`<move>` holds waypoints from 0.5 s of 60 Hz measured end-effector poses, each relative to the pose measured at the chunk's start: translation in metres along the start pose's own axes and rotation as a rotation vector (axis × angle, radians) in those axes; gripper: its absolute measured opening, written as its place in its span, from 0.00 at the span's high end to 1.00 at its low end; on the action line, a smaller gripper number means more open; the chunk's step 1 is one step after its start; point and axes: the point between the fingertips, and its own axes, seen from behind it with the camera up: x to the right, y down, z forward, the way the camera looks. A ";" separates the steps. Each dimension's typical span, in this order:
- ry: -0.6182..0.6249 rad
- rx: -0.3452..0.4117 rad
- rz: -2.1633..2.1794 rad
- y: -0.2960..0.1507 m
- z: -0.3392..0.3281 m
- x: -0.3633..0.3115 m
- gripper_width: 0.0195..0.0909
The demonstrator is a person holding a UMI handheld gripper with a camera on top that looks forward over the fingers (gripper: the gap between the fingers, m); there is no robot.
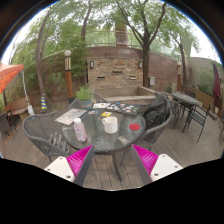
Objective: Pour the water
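Gripper view: the claw (103,160) hangs with its two fingers spread apart and nothing between them, each showing a magenta pad (143,157) on its inner face. It holds off from the round dark glass-topped patio desk (90,141), which lies just beyond the fingertips on a wooden deck.

On the desk stand the things for pouring: a tall pale translucent bottle or pitcher (80,129) on the left, a squat white cylindrical cup (110,124) near the middle, and a small red bowl-like dish (135,127) to the right. Something yellowish lies behind the white cup; I cannot tell what it is.

The tall pale vessel is likely the one to lift. If it holds water it will be fairly heavy and its smooth wall may be slippery, so I would clamp it around the middle of the body, square on, and keep it upright until it is over the cup. Whether it is rigid or thin plastic cannot be told.

Room to move is fair from this side. Dark metal mesh chairs (45,133) crowd the desk at left and right, and the desk's rim is close to the vessels, so a sideways sweep could knock one off.
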 end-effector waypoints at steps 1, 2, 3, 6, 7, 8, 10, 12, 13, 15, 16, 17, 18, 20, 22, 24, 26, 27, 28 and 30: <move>0.002 0.001 -0.003 0.000 -0.001 -0.001 0.11; 0.001 0.005 -0.007 0.000 -0.001 -0.002 0.11; 0.001 0.011 -0.011 -0.001 -0.001 -0.003 0.11; 0.024 0.032 -0.026 -0.002 -0.002 -0.001 0.11; 0.034 0.038 -0.032 -0.004 -0.002 0.006 0.12; 0.040 0.042 -0.034 -0.003 -0.002 0.005 0.11; 0.053 0.046 -0.033 0.004 0.000 -0.005 0.12; 0.056 0.042 -0.026 0.008 0.001 -0.011 0.11; 0.058 0.038 -0.021 0.011 0.003 -0.014 0.12; 0.064 0.024 -0.010 0.018 0.006 -0.018 0.12; 0.068 0.014 -0.004 0.022 0.008 -0.020 0.12; 0.072 0.005 0.001 0.026 0.009 -0.022 0.12; 0.072 -0.002 0.006 0.030 0.012 -0.026 0.12; 0.069 -0.012 0.013 0.038 0.017 -0.034 0.12; 0.065 -0.025 0.017 0.045 0.021 -0.044 0.12; 0.058 -0.040 0.019 0.054 0.029 -0.054 0.12; 0.047 -0.038 0.018 0.060 0.038 -0.065 0.11; 0.041 -0.032 0.017 0.063 0.044 -0.071 0.11; 0.036 -0.027 0.015 0.065 0.050 -0.077 0.11; 0.029 -0.020 0.009 0.073 0.068 -0.090 0.12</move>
